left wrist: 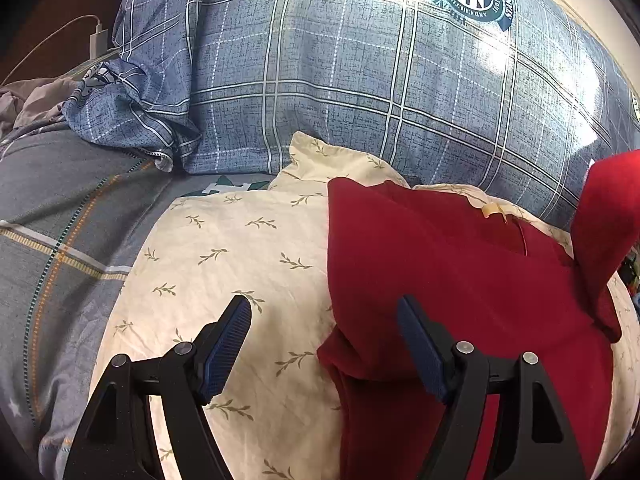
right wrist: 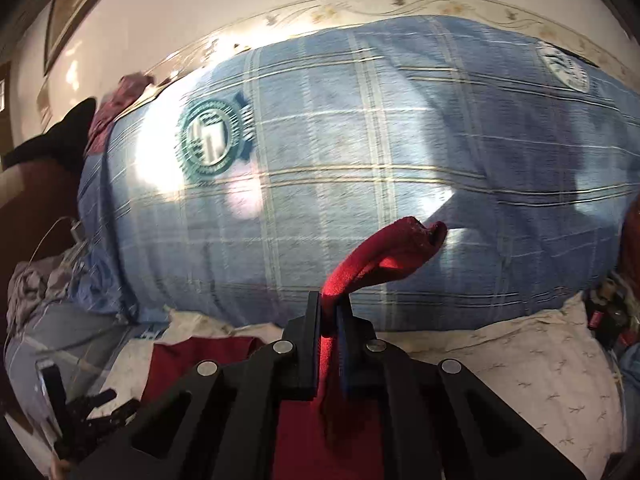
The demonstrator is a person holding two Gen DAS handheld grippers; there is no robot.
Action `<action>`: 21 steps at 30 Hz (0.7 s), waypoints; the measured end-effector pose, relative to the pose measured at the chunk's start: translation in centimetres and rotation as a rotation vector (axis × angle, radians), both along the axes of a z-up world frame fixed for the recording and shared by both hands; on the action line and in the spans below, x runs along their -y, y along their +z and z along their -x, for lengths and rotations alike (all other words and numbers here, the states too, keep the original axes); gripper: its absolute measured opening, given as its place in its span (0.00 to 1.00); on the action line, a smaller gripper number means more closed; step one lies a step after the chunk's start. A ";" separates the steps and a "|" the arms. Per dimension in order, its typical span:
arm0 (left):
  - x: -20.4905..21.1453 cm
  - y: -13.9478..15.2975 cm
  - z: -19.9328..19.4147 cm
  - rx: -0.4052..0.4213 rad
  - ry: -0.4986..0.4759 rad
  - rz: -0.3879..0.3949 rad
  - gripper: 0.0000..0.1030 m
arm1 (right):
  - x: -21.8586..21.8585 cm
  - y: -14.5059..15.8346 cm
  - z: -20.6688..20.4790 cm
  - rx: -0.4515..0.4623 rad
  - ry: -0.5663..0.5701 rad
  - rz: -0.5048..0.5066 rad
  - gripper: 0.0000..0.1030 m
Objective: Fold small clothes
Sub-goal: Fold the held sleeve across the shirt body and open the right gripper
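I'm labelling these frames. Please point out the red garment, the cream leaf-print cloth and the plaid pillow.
red garment (left wrist: 460, 280): left wrist view, flat middle.
cream leaf-print cloth (left wrist: 240, 248): left wrist view, bare part.
plaid pillow (right wrist: 360, 160): right wrist view, front face.

Garment (left wrist: 460, 280) lies on the pillow (left wrist: 240, 264), toward its right side; rolled duvet (left wrist: 360, 92) sits right behind. Crumpled cloth (left wrist: 36, 100) and a charger (left wrist: 98, 40) off left, beyond the bedsheet (left wrist: 60, 208).
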State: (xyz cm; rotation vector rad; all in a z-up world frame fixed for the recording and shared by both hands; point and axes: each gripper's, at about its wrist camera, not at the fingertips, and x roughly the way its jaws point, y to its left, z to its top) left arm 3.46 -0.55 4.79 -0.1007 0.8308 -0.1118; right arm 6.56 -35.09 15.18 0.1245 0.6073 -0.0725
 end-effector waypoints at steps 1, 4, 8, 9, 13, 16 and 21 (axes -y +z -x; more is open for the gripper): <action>0.0 0.0 0.0 -0.002 0.001 0.001 0.73 | -1.0 -0.5 -0.1 -0.015 0.032 -0.004 0.06; -0.2 0.0 -0.2 -0.003 0.007 0.007 0.73 | -3.4 -1.6 0.1 -0.051 0.101 -0.016 0.06; -0.7 -0.1 -0.3 -0.014 0.013 0.051 0.73 | -8.1 -4.9 -0.3 -0.116 0.223 -0.009 0.06; -1.0 -0.1 -0.4 -0.022 0.012 0.076 0.73 | -9.1 -5.7 -0.4 -0.131 0.247 -0.006 0.06; -1.4 0.0 -0.6 -0.019 0.004 0.111 0.73 | -12.9 -9.8 -0.8 -0.194 0.315 -0.017 0.07; -1.4 0.2 -0.5 -0.002 -0.004 0.120 0.73 | -14.8 -13.4 -1.2 -0.268 0.350 -0.038 0.13; -1.7 0.1 -0.6 0.009 -0.011 0.150 0.73 | -14.5 -16.2 -0.2 -0.344 0.367 -0.140 0.44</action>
